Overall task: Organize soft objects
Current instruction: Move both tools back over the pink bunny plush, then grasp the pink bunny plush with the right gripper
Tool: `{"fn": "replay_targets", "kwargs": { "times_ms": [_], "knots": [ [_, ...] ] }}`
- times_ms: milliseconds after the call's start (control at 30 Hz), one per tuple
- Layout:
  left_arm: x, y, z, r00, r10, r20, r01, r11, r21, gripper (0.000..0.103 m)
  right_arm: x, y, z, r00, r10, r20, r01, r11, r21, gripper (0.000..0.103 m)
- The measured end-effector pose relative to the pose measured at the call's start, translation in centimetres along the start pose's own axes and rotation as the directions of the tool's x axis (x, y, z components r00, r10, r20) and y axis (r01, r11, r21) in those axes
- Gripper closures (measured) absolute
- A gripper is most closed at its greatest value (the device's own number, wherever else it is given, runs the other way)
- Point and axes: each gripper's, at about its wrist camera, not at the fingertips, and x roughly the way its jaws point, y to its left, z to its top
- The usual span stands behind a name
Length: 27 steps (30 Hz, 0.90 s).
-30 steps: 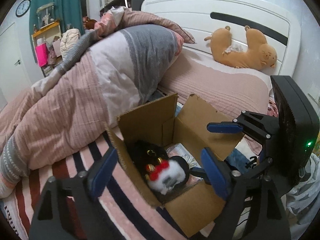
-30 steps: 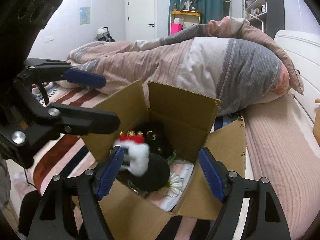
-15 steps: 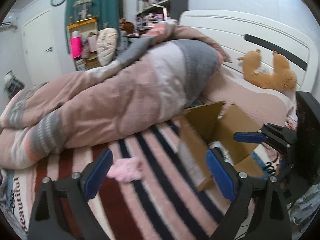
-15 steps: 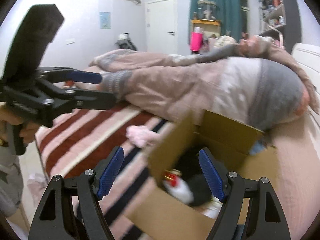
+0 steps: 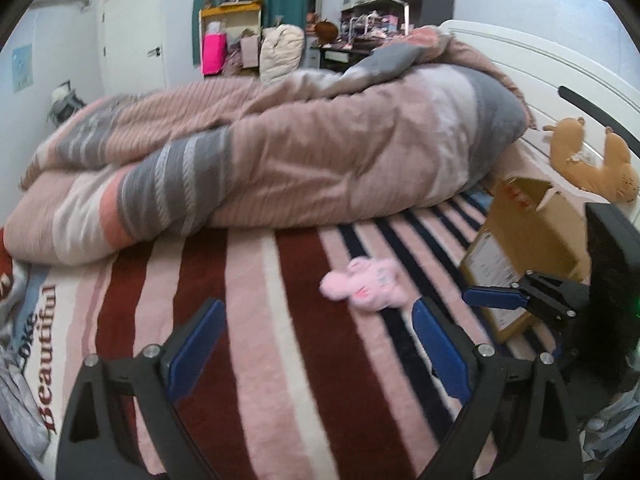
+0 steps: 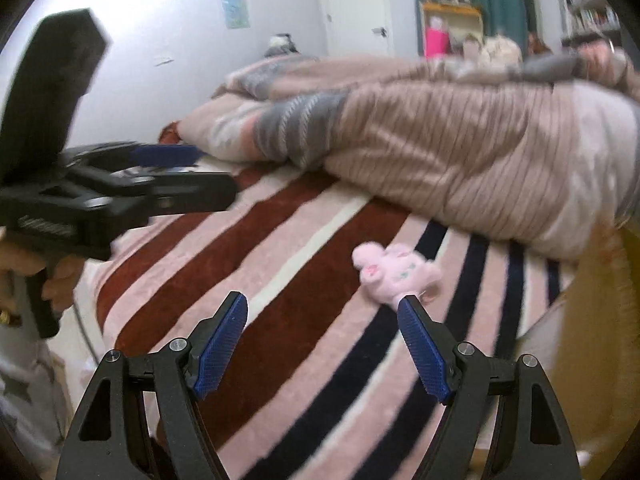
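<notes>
Left wrist view: left gripper (image 5: 316, 332) spread wide, nothing between its blue pads (image 5: 195, 346), hovering above the striped blanket (image 5: 248, 360). Small pink plush toy (image 5: 362, 285) lies on the blanket just beyond the right-side pad, apart from it. Cardboard box (image 5: 528, 240) stands at far right on the bed, near the toy; its inside is not visible here. Right gripper (image 5: 520, 300) enters from the right in front of the box. Rumpled pink-grey duvet (image 5: 280, 160) behind. Orange plush (image 5: 592, 168) against the white headboard (image 5: 560, 76).

Right wrist view: blurred. Right gripper (image 6: 322, 344) released, jaws apart and empty. Pink plush toy (image 6: 396, 272) sits just past the tip of its right-side pad; contact cannot be told. Left gripper (image 6: 160, 176) at left, over the blanket edge.
</notes>
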Motion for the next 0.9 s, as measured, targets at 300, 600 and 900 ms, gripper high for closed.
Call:
{"fn": "replay_targets", "kwargs": {
  "times_ms": [300,600,900],
  "knots": [
    [4.5,3.4,-3.1,0.999,-0.029,-0.039,0.027,0.998,-0.054,0.01,9.8,-5.1,-0.9,0.985,-0.158,-0.065,0.168,0.965,0.202,0.021],
    [6.3,4.1,-3.6,0.997,-0.049,-0.056,0.044,0.996,-0.077,0.01,14.3,-7.0,0.3,0.974,-0.204,-0.101,0.221,0.954,0.205,0.022],
    [6.2,3.8,-3.6,0.995,-0.086,-0.059,0.081,0.993,-0.091,0.01,12.8,-5.5,0.1,0.979,-0.182,-0.089,0.191,0.976,0.108,0.054]
  ]
}}
